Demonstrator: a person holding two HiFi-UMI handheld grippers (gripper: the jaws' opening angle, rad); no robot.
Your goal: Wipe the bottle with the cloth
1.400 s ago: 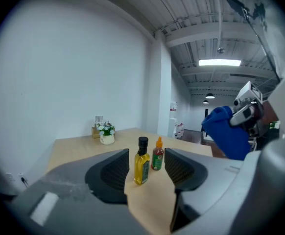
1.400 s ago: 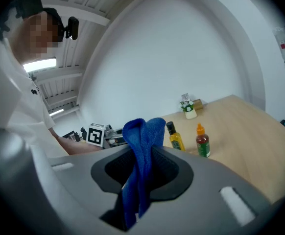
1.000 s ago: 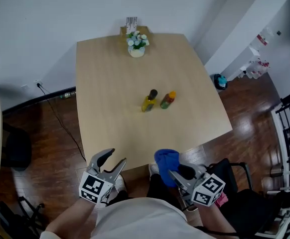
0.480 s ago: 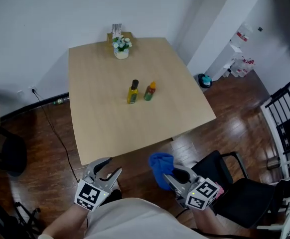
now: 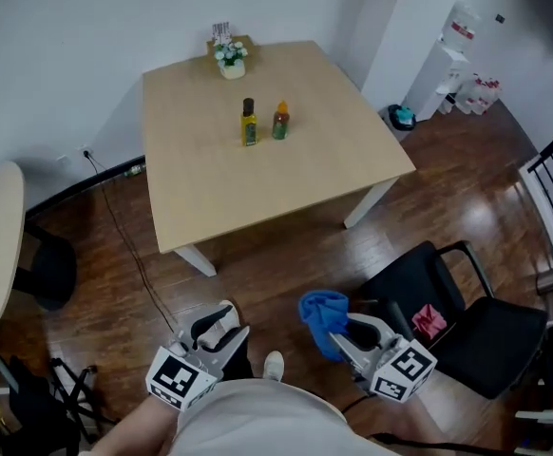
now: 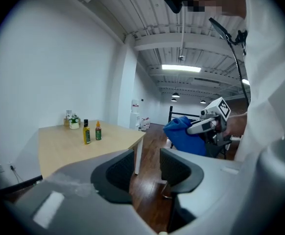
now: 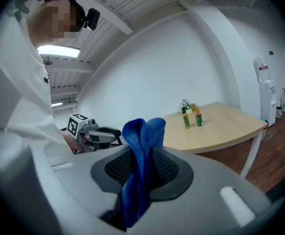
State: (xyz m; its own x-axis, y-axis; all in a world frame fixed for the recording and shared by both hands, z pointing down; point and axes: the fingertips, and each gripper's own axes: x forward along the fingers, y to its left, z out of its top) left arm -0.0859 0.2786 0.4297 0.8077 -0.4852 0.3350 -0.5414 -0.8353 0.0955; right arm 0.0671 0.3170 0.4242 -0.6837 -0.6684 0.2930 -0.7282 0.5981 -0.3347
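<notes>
Blue cloth hangs clamped between the jaws of the right gripper, held low over the wood floor and well apart from the table. The left gripper is empty, jaws apart. On the table's far half, the yellow bottle stands upright just beside a green bottle.

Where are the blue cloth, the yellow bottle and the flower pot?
blue cloth (image 5: 322,313): head view, its bunched top.
yellow bottle (image 5: 248,129): head view, its body.
flower pot (image 5: 232,68): head view, its white base.
</notes>
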